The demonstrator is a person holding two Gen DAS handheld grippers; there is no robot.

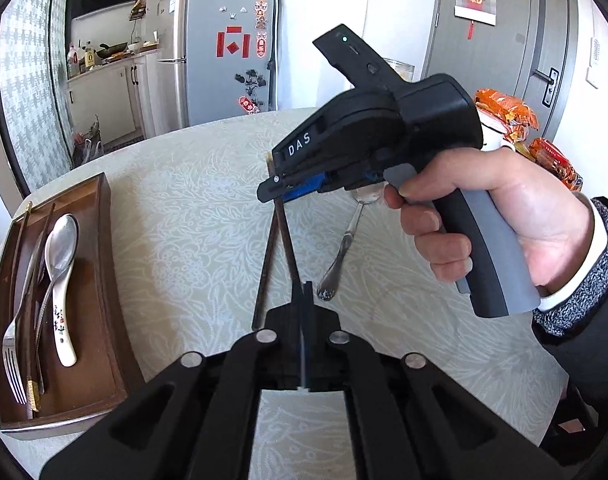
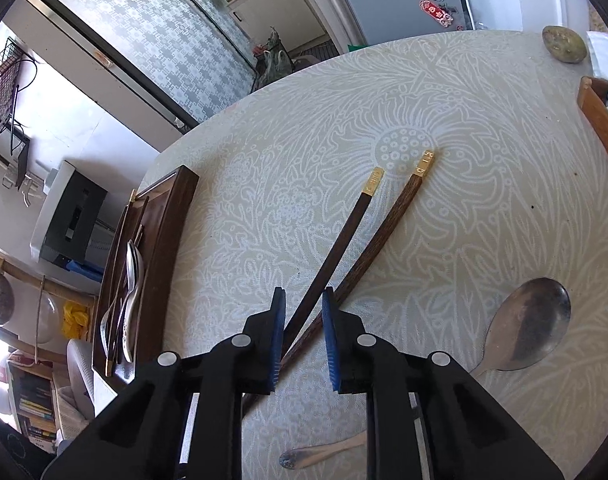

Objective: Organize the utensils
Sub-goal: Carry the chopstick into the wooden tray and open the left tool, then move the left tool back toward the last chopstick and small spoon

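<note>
At the left edge of the left wrist view I see the wooden tray [image 1: 104, 240], holding a fork [image 1: 14, 344], a white ceramic spoon [image 1: 62, 280] and some dark chopsticks [image 1: 34, 300], all lying lengthwise. In the right wrist view the same tray sits at lower left of the frame, well apart from my working point.

Moving toward the centre, the pair of chopsticks [image 2: 363, 240] still on the table [image 2: 483, 140] is what the coming move turns on. Their long axis runs from my right gripper [image 2: 304, 336] up and to the right, gold-capped ends far from me at centre right, the thin ends passing down between and under the fingers. The darker stick goes into the gap; the browner one crosses just under the right-hand blue pad [image 2: 331, 344]. The right jaws stand parted, nothing clamped yet. I judge that closing here would catch the dark stick surely, the brown one only perhaps, since the two splay apart.

In the left wrist view my left gripper [image 1: 304, 292] sits at lower centre, its fingers pressed together with nothing visibly between them, their tips right at the near end of one stick. My right hand [image 1: 483, 224] and its tool hover over the far end of the sticks, so the right is the nearer to a grasp.

Furthest right, a metal spoon [image 2: 523, 328] lies bowl-up at the lower right of the right wrist view, just beside the gripper, waiting its turn.
</note>
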